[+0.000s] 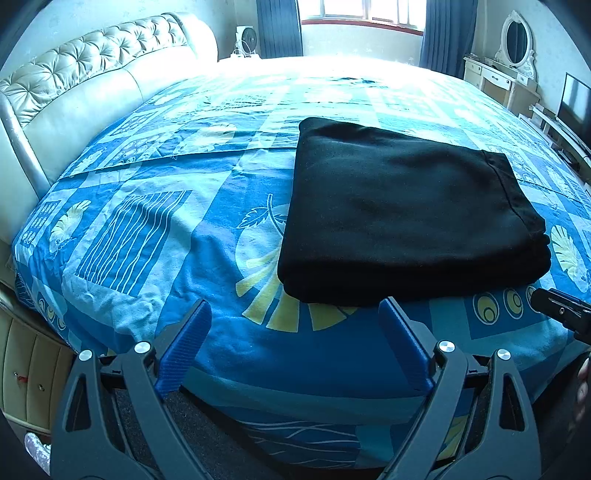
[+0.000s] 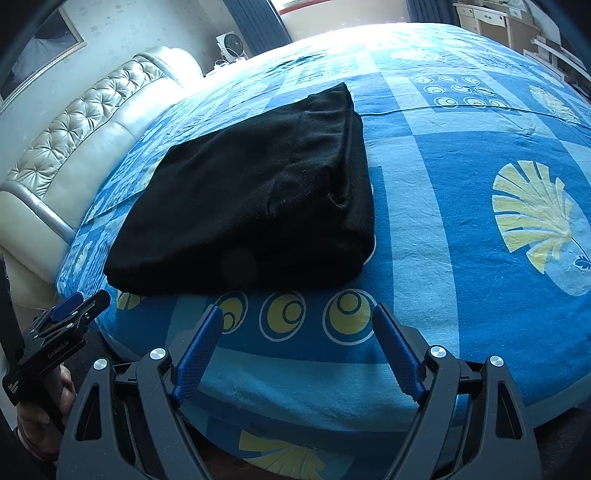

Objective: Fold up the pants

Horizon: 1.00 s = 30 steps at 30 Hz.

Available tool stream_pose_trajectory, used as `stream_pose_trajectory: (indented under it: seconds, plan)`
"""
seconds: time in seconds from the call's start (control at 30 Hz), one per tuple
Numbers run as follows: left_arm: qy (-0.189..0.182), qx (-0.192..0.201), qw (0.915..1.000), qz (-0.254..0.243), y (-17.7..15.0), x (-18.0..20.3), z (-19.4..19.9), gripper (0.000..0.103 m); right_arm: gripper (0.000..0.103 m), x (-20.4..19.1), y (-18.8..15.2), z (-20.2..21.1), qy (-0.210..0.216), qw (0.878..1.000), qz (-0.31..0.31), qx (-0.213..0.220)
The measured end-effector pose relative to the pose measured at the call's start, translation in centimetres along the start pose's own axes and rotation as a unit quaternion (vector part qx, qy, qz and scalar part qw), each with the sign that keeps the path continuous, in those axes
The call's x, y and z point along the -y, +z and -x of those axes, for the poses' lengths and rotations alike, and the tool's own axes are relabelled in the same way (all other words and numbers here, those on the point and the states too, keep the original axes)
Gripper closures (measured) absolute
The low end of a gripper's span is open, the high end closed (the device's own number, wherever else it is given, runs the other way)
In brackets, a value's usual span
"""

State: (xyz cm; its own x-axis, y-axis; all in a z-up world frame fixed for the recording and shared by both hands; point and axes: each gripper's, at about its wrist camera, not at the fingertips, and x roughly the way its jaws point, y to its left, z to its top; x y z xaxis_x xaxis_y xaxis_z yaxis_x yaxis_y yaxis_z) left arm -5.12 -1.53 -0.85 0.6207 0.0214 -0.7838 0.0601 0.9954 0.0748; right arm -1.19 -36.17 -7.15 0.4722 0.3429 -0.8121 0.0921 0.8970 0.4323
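The black pants (image 1: 406, 210) lie folded into a thick rectangular stack on the blue patterned bedspread (image 1: 155, 221); in the right wrist view the pants (image 2: 251, 199) sit just beyond my fingers. My left gripper (image 1: 295, 314) is open, hanging above the bed's near edge, a little short of the stack, nothing between its blue pads. My right gripper (image 2: 297, 321) is also open and empty, just in front of the stack's near edge. The right gripper's tip (image 1: 554, 308) shows at the right edge of the left view; the left gripper (image 2: 79, 306) shows at lower left, held by a hand (image 2: 40, 413).
A tufted cream headboard (image 1: 92, 74) runs along the left side of the bed. A window with blue curtains (image 1: 362, 14), a white vanity with an oval mirror (image 1: 513, 48) and a television (image 1: 576, 103) stand beyond the bed. A drawer unit (image 1: 29, 373) is at lower left.
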Motion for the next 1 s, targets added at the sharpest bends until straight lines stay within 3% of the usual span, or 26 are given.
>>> stream_pose_trajectory:
  seconds: [0.57,1.0]
  plan:
    - [-0.010,0.014,0.9997,0.016,0.1,-0.1,1.0,0.010,0.021,-0.4,-0.3,0.1,-0.005,1.000,0.005,-0.001]
    - [0.001,-0.002,0.9999,0.011,0.2,-0.1,0.9,0.010,0.021,-1.1,-0.6,0.0,-0.001,1.000,0.015,-0.005]
